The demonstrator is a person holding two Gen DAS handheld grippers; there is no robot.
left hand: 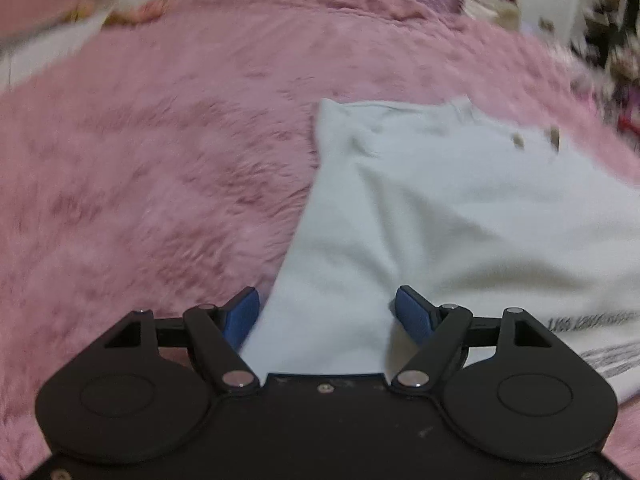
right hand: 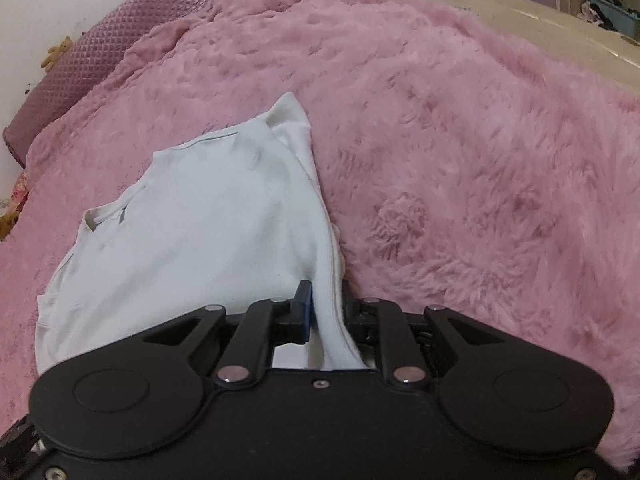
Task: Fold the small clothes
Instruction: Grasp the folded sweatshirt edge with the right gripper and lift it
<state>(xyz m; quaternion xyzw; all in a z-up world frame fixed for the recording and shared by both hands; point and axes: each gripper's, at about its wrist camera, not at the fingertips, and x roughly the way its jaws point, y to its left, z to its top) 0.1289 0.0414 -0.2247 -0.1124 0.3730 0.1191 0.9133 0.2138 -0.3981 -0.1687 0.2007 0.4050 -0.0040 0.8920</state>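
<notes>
A white shirt point(right hand: 192, 216) lies rumpled on a pink blanket point(right hand: 460, 168) that covers the bed. In the right wrist view it spreads from the centre toward 9 o'clock, neckline at about 10 o'clock, and one edge is gathered into a ridge running down to 6 o'clock. The right claw point(right hand: 326, 312) is clamped on that ridge, cloth pinched between its blue pads.

In the left wrist view the shirt point(left hand: 440, 208) fills the field from centre to 3 o'clock, dark printed lettering at 4 o'clock. The left claw point(left hand: 326, 312) stands wide open, the shirt's near edge lying between its blue pads point(left hand: 240, 316) without being pressed.

Beyond the blanket, a purple quilted pillow point(right hand: 96, 64) sits at 10 o'clock in the right view. Storage bins point(right hand: 616, 12) stand at 2 o'clock, blurred. Nothing lies on the shirt.
</notes>
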